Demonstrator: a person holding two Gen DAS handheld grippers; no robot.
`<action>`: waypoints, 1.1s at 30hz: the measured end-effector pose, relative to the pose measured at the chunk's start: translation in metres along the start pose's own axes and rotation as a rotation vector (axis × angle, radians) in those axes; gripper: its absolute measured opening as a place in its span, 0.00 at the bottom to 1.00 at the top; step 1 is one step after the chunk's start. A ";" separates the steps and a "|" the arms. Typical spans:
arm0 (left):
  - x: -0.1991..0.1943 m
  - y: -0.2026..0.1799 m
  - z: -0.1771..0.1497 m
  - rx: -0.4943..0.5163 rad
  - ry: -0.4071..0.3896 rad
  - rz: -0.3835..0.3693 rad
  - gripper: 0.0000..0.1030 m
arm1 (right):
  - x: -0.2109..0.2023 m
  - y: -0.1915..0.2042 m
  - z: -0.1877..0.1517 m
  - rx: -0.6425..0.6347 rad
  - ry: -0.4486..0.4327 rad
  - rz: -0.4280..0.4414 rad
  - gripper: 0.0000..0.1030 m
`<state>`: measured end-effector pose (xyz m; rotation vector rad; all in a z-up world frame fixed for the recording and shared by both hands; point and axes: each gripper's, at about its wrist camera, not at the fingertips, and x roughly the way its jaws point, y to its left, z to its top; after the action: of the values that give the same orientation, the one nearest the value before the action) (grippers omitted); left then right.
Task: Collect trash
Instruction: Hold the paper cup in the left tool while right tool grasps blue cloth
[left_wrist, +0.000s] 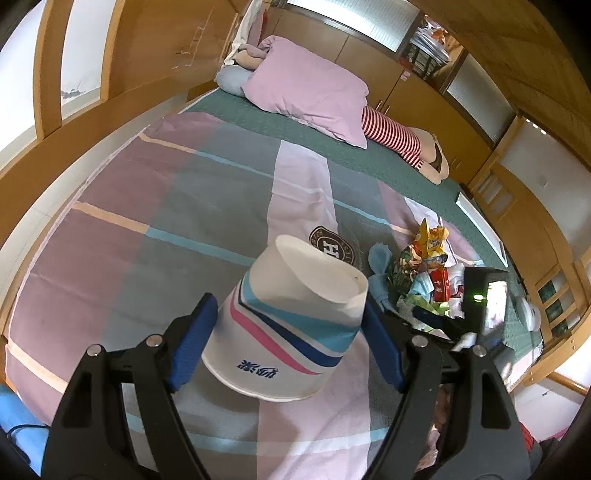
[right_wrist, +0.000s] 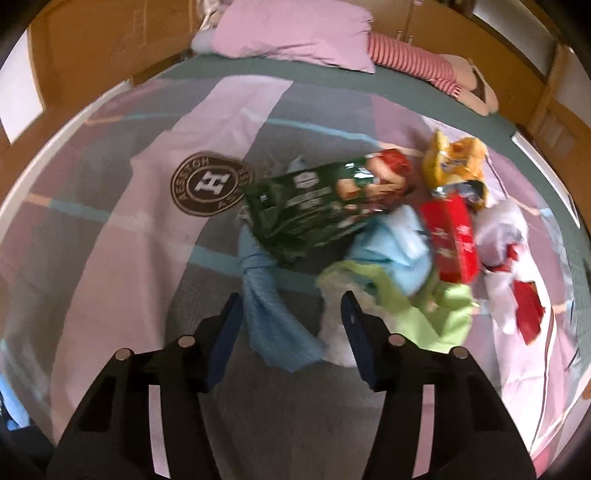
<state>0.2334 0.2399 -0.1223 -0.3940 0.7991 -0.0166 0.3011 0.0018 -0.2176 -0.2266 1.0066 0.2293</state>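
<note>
Wood-panelled walls and cupboards surround a bed (left_wrist: 110, 229) covered in a pink, grey and teal striped quilt, with a lilac pillow (left_wrist: 306, 92) and a striped soft toy (left_wrist: 399, 136) near the headboard.

Seen from the left wrist camera, the left claw (left_wrist: 288, 332) angles downward over the quilt. Its blue pads press on either side of a white paper tub (left_wrist: 295, 314) with pink and blue stripes, which is tipped so that its open mouth faces away from the camera.

To the right of the tub lies a pile of trash on the quilt. From the right wrist camera, which is blurred, the right claw (right_wrist: 291, 332) points steeply down at the near edge of that pile. Its blue fingers (right_wrist: 225, 339) stand partly spread, with a twisted light blue cloth (right_wrist: 273, 314) lying between them; the pads do not appear to press on it. Beyond sit a dark green snack bag (right_wrist: 314, 206), a red packet (right_wrist: 454, 236), a yellow wrapper (right_wrist: 454, 162), a lime green piece (right_wrist: 436, 314) and white crumpled paper (right_wrist: 498, 236). A round brown emblem (right_wrist: 212, 182) is printed on the quilt beside the green bag.
</note>
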 end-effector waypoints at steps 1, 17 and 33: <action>0.000 0.000 0.000 0.001 0.001 -0.001 0.75 | 0.005 0.002 0.001 -0.004 0.012 0.004 0.44; -0.005 0.002 -0.002 0.006 -0.012 0.028 0.76 | -0.056 0.063 -0.068 -0.276 0.039 0.013 0.07; -0.005 0.005 -0.002 0.006 -0.015 0.045 0.76 | -0.039 0.083 -0.057 -0.313 -0.024 -0.054 0.21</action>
<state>0.2284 0.2448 -0.1218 -0.3698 0.7930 0.0258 0.2106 0.0609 -0.2205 -0.5338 0.9368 0.3390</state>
